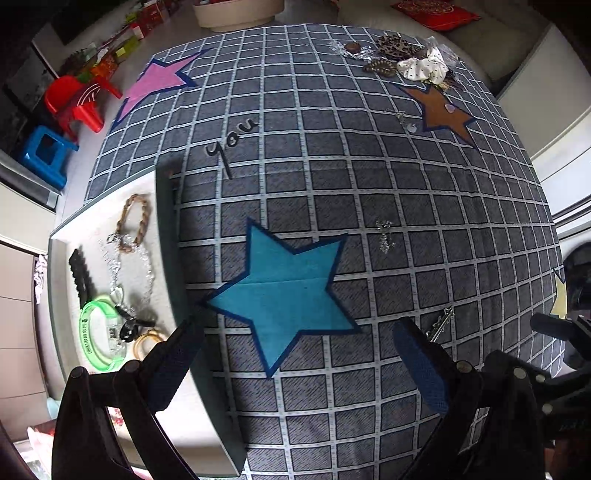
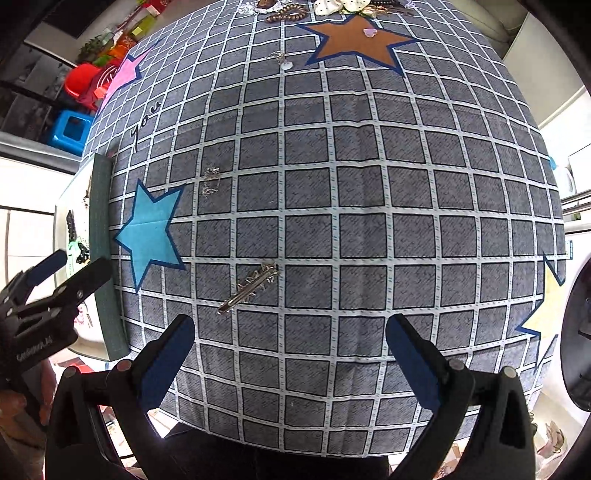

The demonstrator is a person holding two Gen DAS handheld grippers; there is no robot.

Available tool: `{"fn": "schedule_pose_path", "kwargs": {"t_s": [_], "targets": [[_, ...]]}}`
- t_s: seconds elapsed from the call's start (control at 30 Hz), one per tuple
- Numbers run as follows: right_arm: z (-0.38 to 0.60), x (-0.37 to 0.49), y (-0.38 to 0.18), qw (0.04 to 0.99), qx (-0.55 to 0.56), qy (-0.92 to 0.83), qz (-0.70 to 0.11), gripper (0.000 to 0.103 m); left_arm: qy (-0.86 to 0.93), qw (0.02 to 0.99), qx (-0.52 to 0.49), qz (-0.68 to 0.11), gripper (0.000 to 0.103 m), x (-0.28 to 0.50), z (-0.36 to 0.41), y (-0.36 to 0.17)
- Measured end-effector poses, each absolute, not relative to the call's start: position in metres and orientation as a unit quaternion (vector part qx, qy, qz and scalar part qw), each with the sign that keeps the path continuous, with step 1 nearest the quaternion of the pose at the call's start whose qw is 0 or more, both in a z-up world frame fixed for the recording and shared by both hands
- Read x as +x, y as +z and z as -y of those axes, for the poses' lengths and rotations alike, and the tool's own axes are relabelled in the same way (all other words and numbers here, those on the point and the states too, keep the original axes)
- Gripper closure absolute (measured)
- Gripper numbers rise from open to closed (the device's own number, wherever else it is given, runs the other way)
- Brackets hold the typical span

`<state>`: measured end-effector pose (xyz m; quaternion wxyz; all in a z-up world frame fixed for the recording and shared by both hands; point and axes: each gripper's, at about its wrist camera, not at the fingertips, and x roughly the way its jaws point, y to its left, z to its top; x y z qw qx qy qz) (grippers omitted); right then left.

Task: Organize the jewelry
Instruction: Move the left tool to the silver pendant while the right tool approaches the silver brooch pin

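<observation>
A white tray with a grey-green wall stands at the table's left edge. It holds a braided brown bracelet, a clear bead chain, a green bangle and a black hair clip. My left gripper is open and empty above the teal star, beside the tray. A silver hair clip lies on the cloth just ahead of my right gripper, which is open and empty. A small silver chain lies further off.
At the table's far end lie a leopard scrunchie, a white dotted scrunchie, brown beads and a small pendant near the brown star. Red and blue stools stand on the floor at left.
</observation>
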<state>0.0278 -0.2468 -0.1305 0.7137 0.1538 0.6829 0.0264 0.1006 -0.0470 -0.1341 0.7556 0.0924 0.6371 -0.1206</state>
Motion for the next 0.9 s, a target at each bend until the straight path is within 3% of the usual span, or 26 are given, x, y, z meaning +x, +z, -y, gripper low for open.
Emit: {"fn": "schedule_pose_path", "kwargs": {"t_s": [0.3,0.43,0.47,0.53,0.6,0.67,0.7,0.83,0.9], "targets": [[0.232,0.027,-0.147,0.727,0.118,0.054,-0.674,0.002,-0.151,0.742,0.107,-0.644,0.0,0.123,0.087,-0.162],[0.22,0.028,-0.159,0.724,0.124,0.058,-0.676,0.012,-0.154,0.741,0.111,-0.644,0.0,0.134,0.098,-0.173],[0.218,0.028,-0.161,0.722,0.133,0.056,-0.676,0.012,-0.154,0.738,0.113,-0.647,0.008,0.136,0.101,-0.177],[0.212,0.027,-0.166,0.72,0.152,0.045,-0.675,0.015,-0.153,0.732,0.115,-0.653,0.009,0.141,0.105,-0.186],[0.205,0.028,-0.17,0.72,0.163,0.029,-0.674,0.024,-0.153,0.731,0.116,-0.655,0.009,0.144,0.107,-0.191],[0.198,0.028,-0.175,0.72,0.174,0.012,-0.672,0.027,-0.154,0.73,0.116,-0.656,0.012,0.147,0.109,-0.195],[0.194,0.029,-0.178,0.721,0.177,0.005,-0.67,0.028,-0.153,0.729,0.119,-0.656,0.019,0.148,0.111,-0.197],[0.173,0.036,-0.178,0.739,0.162,-0.018,-0.654,0.03,-0.159,0.731,0.134,-0.649,0.019,0.149,0.115,-0.2],[0.165,0.039,-0.177,0.746,0.147,-0.032,-0.648,0.036,-0.163,0.733,0.138,-0.646,0.022,0.148,0.118,-0.2]]}}
